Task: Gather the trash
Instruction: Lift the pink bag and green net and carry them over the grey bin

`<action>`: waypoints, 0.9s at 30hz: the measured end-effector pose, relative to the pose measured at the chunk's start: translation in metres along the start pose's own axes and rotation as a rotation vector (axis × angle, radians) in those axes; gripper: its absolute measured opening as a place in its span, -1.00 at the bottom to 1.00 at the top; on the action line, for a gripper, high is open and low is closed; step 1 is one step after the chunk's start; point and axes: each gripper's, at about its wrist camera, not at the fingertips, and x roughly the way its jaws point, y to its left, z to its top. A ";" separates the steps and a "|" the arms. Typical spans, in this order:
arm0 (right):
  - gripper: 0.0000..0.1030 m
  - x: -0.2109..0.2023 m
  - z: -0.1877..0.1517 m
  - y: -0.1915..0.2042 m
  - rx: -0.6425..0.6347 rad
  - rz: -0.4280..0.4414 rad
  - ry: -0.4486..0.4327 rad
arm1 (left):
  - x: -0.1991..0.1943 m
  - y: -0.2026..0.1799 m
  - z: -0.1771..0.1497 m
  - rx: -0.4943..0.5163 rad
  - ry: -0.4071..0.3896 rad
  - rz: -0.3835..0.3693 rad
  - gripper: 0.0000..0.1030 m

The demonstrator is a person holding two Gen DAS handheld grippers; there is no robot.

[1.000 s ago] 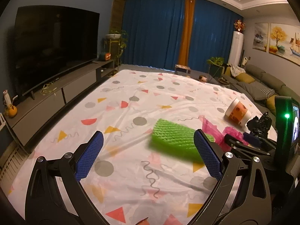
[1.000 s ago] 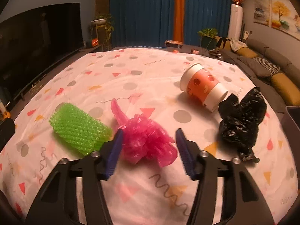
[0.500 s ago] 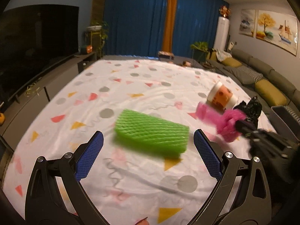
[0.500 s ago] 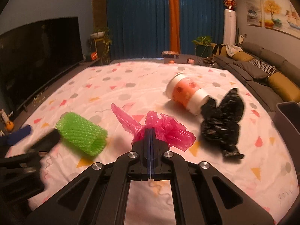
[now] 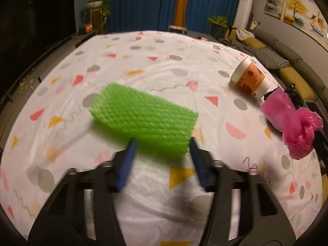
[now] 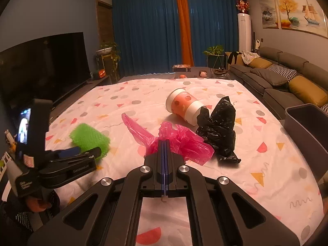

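Note:
A green foam net sleeve (image 5: 143,119) lies on the patterned cloth. My left gripper (image 5: 162,145) is open, its blue fingertips at either side of the sleeve's near edge; it also shows in the right wrist view (image 6: 82,153) beside the sleeve (image 6: 88,137). My right gripper (image 6: 165,143) is shut on a pink plastic bag (image 6: 180,141) and holds it above the cloth; the bag hangs at the right in the left wrist view (image 5: 295,127). An orange paper cup (image 6: 184,106) lies on its side next to a crumpled black bag (image 6: 219,131).
A dark grey bin (image 6: 307,127) stands at the cloth's right edge. A TV (image 6: 41,65) on a low cabinet runs along the left. A grey sofa (image 6: 283,78) with cushions is at the right, blue curtains behind.
My left gripper has moved in on the green sleeve and its jaws have narrowed around it. My right gripper closed on the pink bag and lifted it.

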 end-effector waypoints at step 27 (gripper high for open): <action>-0.98 -0.086 0.000 -0.037 0.050 -0.029 -0.127 | -0.104 -0.026 -0.013 -0.004 -0.208 -0.177 -0.91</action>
